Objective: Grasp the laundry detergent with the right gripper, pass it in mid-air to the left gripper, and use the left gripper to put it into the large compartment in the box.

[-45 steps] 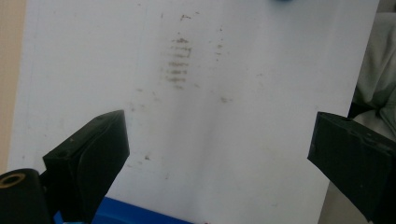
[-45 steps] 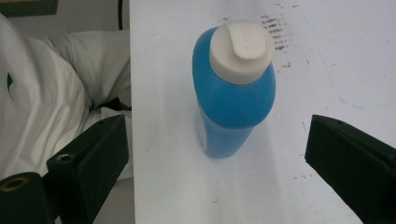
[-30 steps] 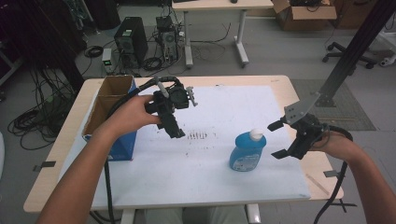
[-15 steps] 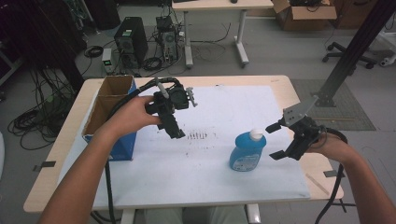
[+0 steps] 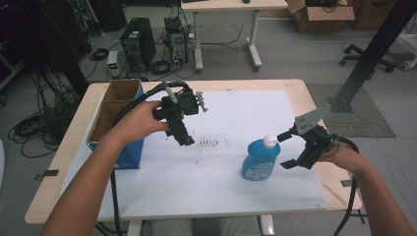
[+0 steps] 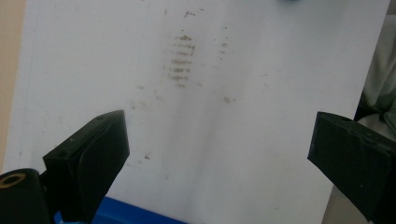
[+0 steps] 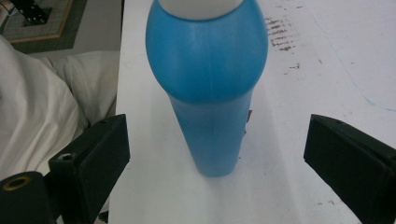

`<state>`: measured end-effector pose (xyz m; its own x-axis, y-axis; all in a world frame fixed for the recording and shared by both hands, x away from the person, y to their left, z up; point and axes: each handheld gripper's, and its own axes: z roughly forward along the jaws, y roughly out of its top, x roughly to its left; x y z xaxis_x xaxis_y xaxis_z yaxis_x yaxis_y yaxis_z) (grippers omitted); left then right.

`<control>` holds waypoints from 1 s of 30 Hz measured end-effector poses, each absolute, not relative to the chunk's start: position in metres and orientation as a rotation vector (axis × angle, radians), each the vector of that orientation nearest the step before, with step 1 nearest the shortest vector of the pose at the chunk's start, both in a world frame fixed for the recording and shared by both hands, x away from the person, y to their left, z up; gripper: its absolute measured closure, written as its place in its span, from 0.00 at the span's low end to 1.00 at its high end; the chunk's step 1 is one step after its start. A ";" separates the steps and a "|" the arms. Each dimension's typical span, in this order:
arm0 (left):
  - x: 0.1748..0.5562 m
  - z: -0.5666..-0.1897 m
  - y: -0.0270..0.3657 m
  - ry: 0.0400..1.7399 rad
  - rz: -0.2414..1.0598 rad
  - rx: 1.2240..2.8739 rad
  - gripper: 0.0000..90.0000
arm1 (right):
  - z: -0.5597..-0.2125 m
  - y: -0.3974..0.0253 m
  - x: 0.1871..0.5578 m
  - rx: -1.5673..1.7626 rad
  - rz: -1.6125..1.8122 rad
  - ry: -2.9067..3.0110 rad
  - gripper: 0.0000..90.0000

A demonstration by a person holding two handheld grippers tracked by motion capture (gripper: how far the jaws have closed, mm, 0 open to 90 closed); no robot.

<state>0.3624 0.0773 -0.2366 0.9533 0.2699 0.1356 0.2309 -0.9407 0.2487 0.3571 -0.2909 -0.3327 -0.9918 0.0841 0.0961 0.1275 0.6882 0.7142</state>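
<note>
Bottle (image 5: pixel 260 161) upright on white sheet (image 5: pixel 231 196), right part of table (image 5: pixel 74 142); right gripper (image 5: pixel 290 149) just beside it, fingers spread, not touching; left gripper (image 5: pixel 183 133) raised near box (image 5: pixel 115 105), fingers spread, empty

Bottle (image 7: pixel 208 88): blue plastic, smooth, slight sheen, faint mould seam down the body; cap (image 5: pixel 269 141) white plastic. Both grippers' jaws: matt black plastic, flat-faced, brass-looking inserts at the base. Table (image 5: pixel 295 88): pale wood-look top, covered by white matt sheet (image 6: pixel 261 116), smudged with dark scuff marks. Box (image 5: pixel 110 115): raw brown cardboard inside, blue outside.
</note>
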 end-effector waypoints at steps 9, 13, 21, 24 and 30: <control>0.366 -0.240 0.077 0.387 0.236 2.876 0.06 | -0.345 -0.291 0.361 -0.190 -1.222 -2.804 0.07; 0.367 -0.242 0.077 0.393 0.228 2.880 0.06 | -0.351 -0.292 0.362 -0.192 -1.224 -2.799 0.07; 0.367 -0.245 0.077 0.401 0.221 2.881 0.06 | -0.357 -0.290 0.362 -0.183 -1.246 -2.793 0.08; 0.367 -0.245 0.076 0.401 0.225 2.878 0.06 | -0.359 -0.289 0.362 -0.180 -1.259 -2.790 0.08; 0.367 -0.244 0.077 0.404 0.224 2.880 0.06 | -0.364 -0.286 0.360 -0.173 -1.278 -2.783 0.08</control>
<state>0.3674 0.0770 -0.2444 0.9505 0.2872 0.1187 0.2531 -0.9370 0.2407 0.3602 -0.2858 -0.3643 -0.9908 0.0714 0.1146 0.1334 0.6468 0.7509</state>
